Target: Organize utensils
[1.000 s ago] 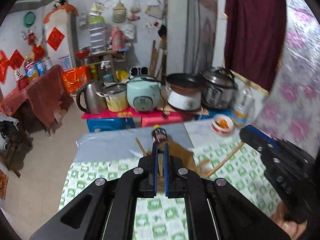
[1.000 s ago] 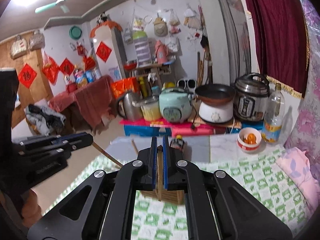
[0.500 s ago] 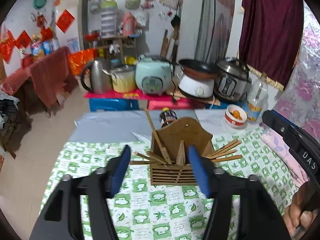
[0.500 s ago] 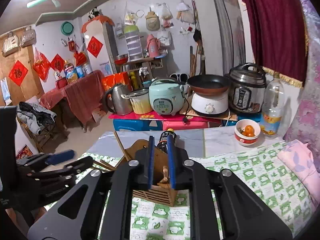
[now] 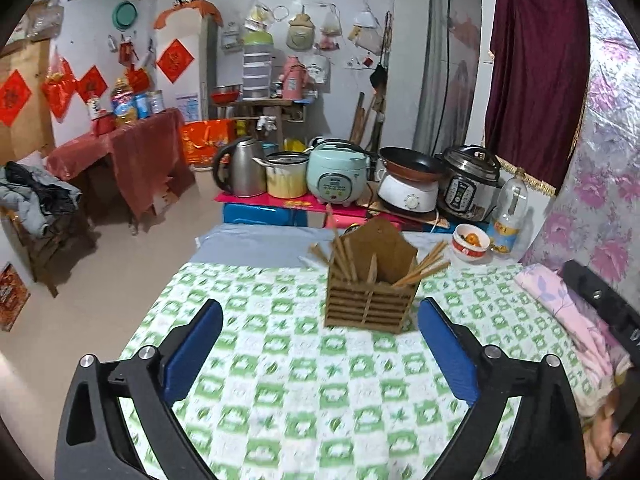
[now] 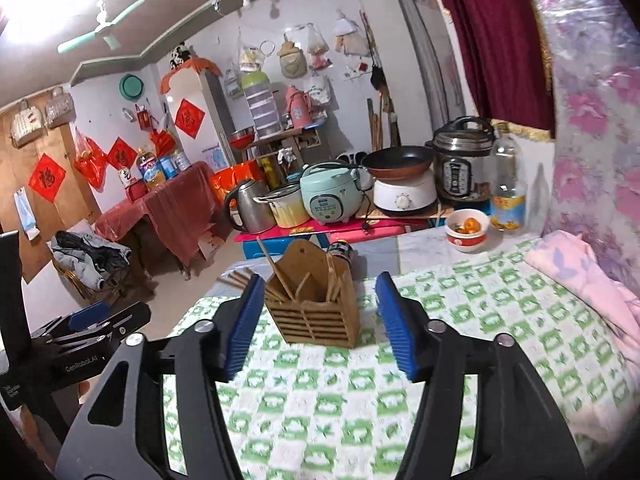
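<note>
The left gripper (image 5: 320,344) and right gripper (image 6: 316,324) both hang wide apart and empty above the green-checked tablecloth (image 5: 288,380). Beyond them, the slatted wooden utensil holder (image 5: 370,292) stands upright, with brown wooden chopsticks (image 5: 422,268) leaning in its compartments, apparently sorted.

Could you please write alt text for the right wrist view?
The open right gripper frames a wooden utensil holder filled with chopsticks on a green-checked tablecloth; kitchen appliances crowd behind.
</note>
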The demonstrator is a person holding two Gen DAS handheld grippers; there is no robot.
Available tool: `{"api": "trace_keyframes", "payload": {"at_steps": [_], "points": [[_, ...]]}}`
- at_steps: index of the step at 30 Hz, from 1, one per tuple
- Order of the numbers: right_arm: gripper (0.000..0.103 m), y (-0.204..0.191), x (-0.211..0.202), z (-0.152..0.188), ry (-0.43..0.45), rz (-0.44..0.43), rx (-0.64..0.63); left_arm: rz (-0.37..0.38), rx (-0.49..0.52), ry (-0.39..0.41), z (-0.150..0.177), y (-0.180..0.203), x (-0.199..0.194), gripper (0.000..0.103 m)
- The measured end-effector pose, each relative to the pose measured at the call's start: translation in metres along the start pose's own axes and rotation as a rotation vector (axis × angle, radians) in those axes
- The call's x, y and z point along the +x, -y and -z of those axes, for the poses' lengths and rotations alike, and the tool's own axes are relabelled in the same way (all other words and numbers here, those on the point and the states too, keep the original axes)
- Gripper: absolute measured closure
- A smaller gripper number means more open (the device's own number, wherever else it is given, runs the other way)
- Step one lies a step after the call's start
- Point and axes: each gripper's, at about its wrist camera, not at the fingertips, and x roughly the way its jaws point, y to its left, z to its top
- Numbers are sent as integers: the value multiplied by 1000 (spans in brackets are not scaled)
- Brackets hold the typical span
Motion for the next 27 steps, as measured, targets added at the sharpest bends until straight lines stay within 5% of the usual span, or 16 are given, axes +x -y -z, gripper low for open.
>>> {"api": "trace_keyframes", "payload": {"at_steps": [5, 9, 14, 22, 27], "points": [[27, 3, -34, 32, 62, 43, -5, -41, -33, 14, 41, -14, -22, 6], [6, 1, -49, 59, 150, 110, -17, -100, -62, 47, 68, -20, -25, 6], [6, -1, -32, 76, 159, 181, -20, -237, 10, 82, 88, -10, -9, 6], [6, 11, 5, 122, 104, 205, -32, -232, 19, 86, 121, -7, 29, 6], [6, 16, 17, 127, 48, 196, -39, -238, 50, 9, 137, -4, 52, 6]]}}
